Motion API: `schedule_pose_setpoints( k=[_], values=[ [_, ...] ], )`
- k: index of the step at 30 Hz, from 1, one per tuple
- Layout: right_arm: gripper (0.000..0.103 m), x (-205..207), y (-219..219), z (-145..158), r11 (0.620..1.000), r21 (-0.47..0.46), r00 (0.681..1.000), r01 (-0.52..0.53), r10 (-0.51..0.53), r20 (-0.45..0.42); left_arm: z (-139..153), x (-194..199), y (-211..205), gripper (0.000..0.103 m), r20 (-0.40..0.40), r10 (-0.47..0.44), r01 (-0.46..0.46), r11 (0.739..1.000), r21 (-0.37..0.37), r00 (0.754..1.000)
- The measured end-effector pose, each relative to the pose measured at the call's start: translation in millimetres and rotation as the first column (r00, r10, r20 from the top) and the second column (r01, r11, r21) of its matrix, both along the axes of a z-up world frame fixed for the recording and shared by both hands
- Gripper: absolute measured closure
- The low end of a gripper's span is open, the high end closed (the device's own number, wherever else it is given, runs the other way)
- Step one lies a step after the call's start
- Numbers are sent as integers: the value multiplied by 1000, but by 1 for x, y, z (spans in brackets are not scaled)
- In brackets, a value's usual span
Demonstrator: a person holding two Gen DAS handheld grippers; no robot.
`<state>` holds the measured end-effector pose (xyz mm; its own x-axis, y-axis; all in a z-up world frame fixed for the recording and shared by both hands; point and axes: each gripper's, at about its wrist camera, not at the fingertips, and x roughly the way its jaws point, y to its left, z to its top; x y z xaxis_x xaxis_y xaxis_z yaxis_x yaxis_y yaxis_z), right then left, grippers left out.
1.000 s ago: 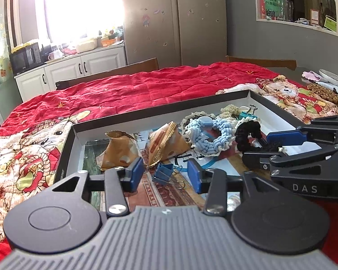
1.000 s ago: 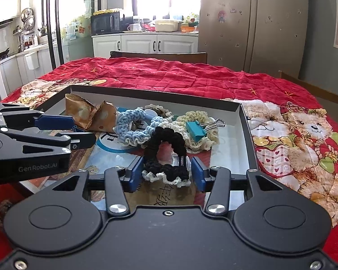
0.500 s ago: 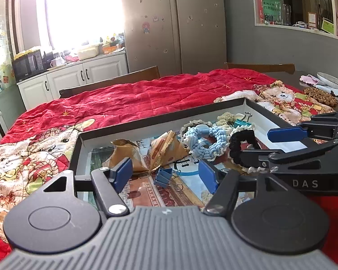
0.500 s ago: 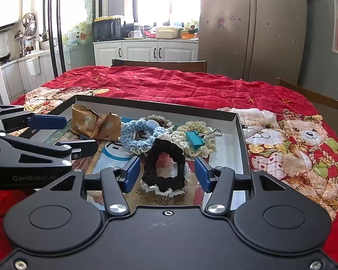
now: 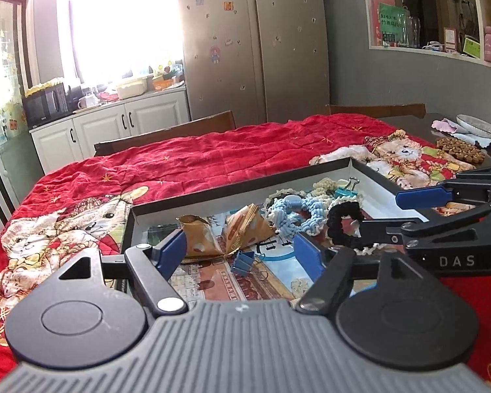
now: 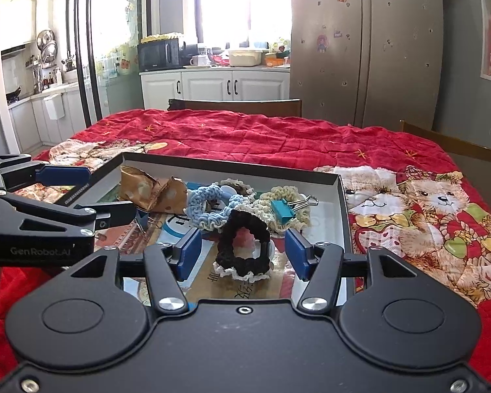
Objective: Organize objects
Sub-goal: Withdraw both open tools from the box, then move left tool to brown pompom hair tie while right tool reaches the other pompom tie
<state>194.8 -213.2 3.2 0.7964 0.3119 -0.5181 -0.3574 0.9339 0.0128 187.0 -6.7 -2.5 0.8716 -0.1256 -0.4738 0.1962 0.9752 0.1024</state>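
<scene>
Where a red quilt (image 6: 245, 137) printed with teddy bears covers the table, a shallow dark-rimmed tray (image 6: 341, 216) lies on it, holding the clutter; the black scrunchie (image 6: 244, 245) lies near the tray's front, between the blue pads of the right gripper (image 6: 244, 255), whose jaws are opening and touch nothing; a light blue scrunchie (image 6: 209, 209), a cream one and a teal binder clip (image 6: 282, 210) crowd just behind it; two gold snack packets (image 5: 226, 232) lie toward the tray's left; a blue binder clip (image 5: 244, 262) lies between the pads of the left gripper (image 5: 242, 253), jaws likewise opening, clear of it; behind the table stand wooden chair backs, white cabinets (image 6: 212, 88) with a microwave (image 6: 160, 54), a bright window, and a steel refrigerator (image 5: 255, 49); wall shelves (image 5: 442, 16) hang to the right.
</scene>
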Motion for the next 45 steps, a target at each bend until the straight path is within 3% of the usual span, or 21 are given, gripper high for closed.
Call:
schedule_pose_setpoints(
  k=[25, 45],
  values=[
    [39, -79, -9, 29, 996, -5, 993, -91, 91, 74, 32, -69, 10, 17, 81, -84, 84, 996, -4, 993],
    [33, -124, 2, 5, 981, -23, 980, -194, 195, 51, 4, -107, 26, 17, 4, -131, 131, 991, 4, 991]
  ],
)
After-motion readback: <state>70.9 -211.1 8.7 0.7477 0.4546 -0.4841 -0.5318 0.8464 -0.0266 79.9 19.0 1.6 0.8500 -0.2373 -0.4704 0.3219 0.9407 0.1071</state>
